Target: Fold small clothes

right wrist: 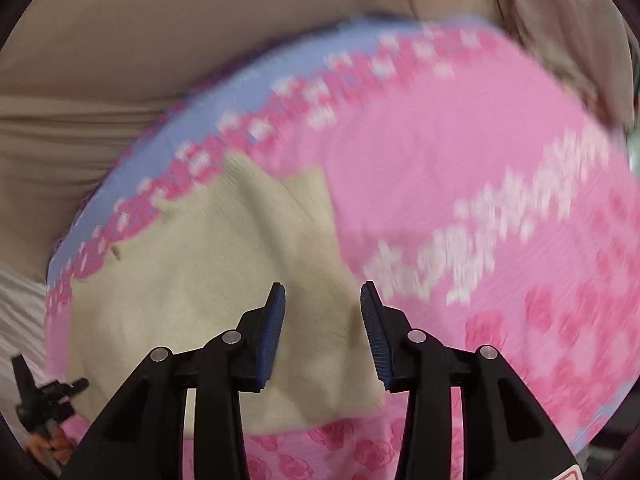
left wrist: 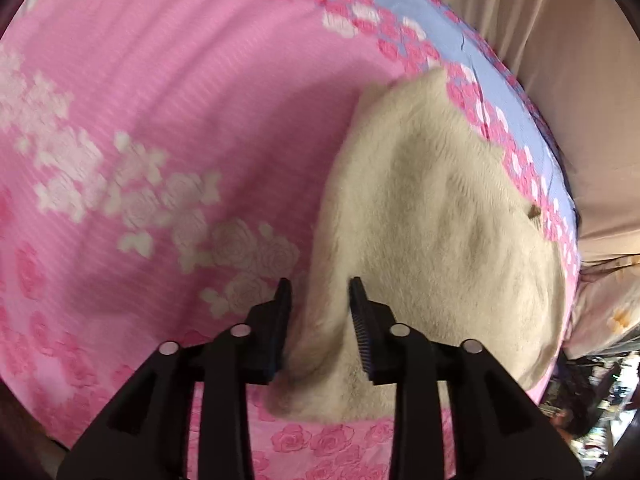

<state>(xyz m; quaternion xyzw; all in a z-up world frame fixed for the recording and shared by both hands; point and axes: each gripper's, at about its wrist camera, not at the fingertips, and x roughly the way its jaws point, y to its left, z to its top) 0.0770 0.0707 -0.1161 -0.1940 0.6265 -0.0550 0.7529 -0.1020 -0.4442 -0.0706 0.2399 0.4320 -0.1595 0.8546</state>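
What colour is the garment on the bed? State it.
Cream garment, clearest in the left wrist view.

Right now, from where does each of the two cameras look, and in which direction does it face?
Left wrist: sits on the left gripper, looks forward and down at the cream garment on the pink bedsheet; both open fingers show, the garment's edge between them.
Right wrist: sits on the right gripper, looks down at the same garment and bedsheet; its open fingers show, and the other gripper appears at the lower left edge.
Shared: garment, bedsheet with blue border, beige curtain.
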